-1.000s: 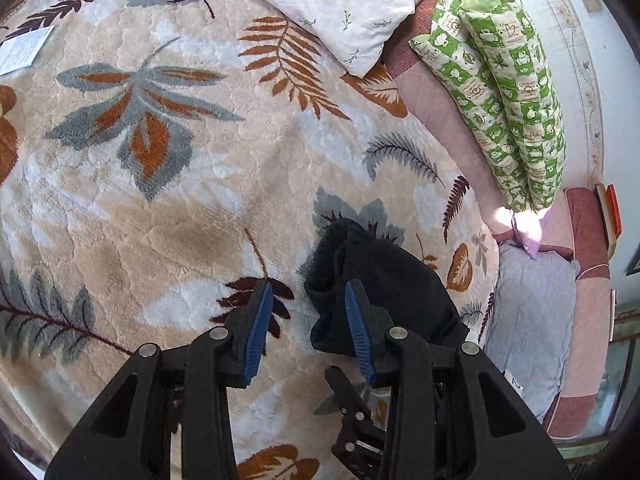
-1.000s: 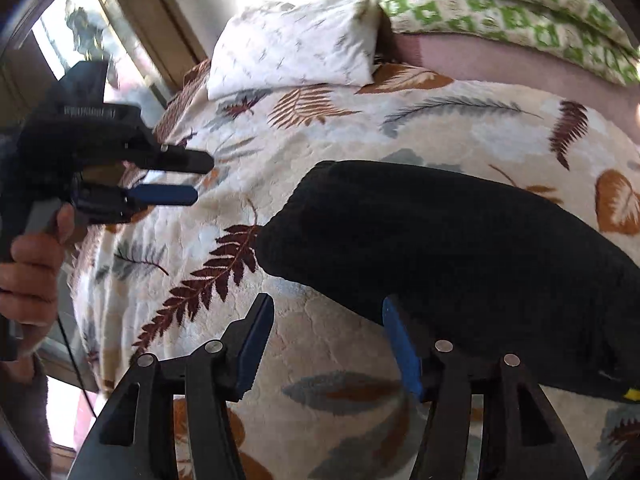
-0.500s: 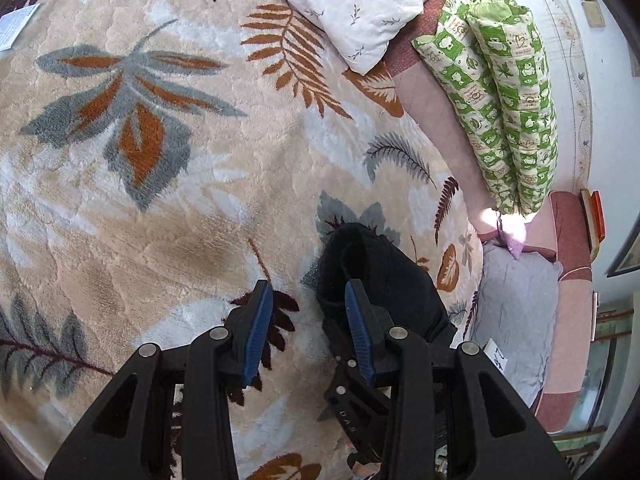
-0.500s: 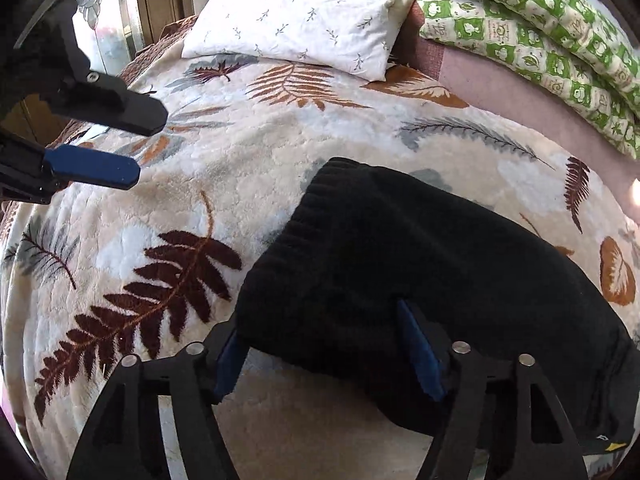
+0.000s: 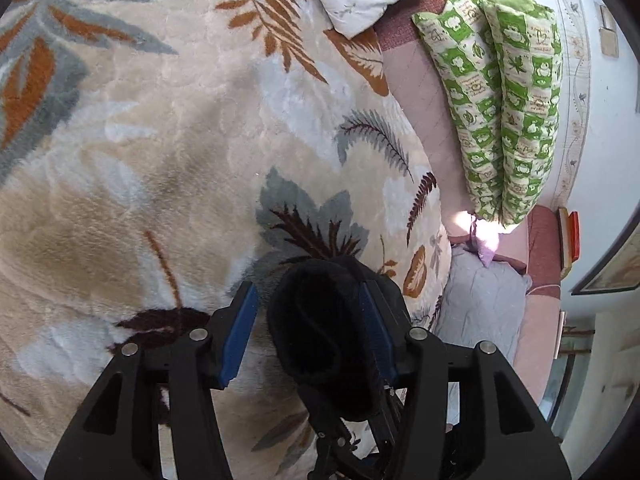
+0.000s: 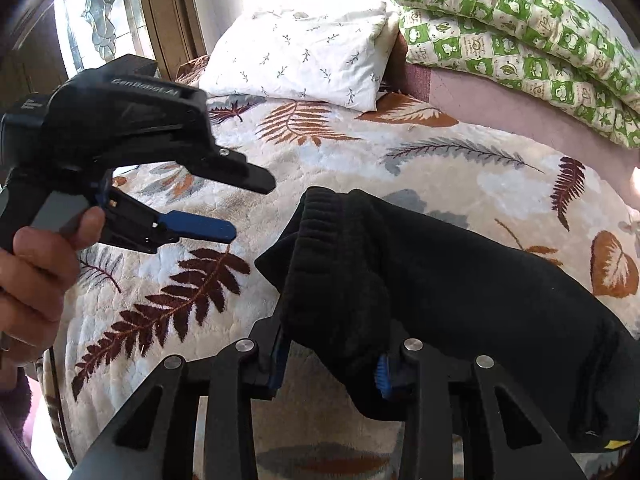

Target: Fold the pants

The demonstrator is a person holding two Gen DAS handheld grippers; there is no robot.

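Black pants (image 6: 460, 296) lie across a leaf-patterned blanket (image 6: 440, 168) on a bed. My right gripper (image 6: 332, 344) is closing on their ribbed end, and the fabric bunches up between its blue pads (image 6: 276, 360). In the right wrist view my left gripper (image 6: 248, 210) hovers just left of that end. Its jaws are opening with nothing pressed between them. In the left wrist view the bunched pants (image 5: 320, 344) show between the fingers of the left gripper (image 5: 308, 292), with the left pad (image 5: 236, 336) clear of the fabric.
A white pillow (image 6: 304, 52) and a green patterned quilt (image 6: 520, 28) lie at the head of the bed. A window (image 6: 100, 28) is at the left. A grey cloth (image 5: 480, 312) lies past the blanket's edge. A hand (image 6: 36, 272) holds the left gripper.
My right gripper went from open beside the pants to closed on their end, gathering the fabric. My left gripper came down closer to the pants and its jaws widened.
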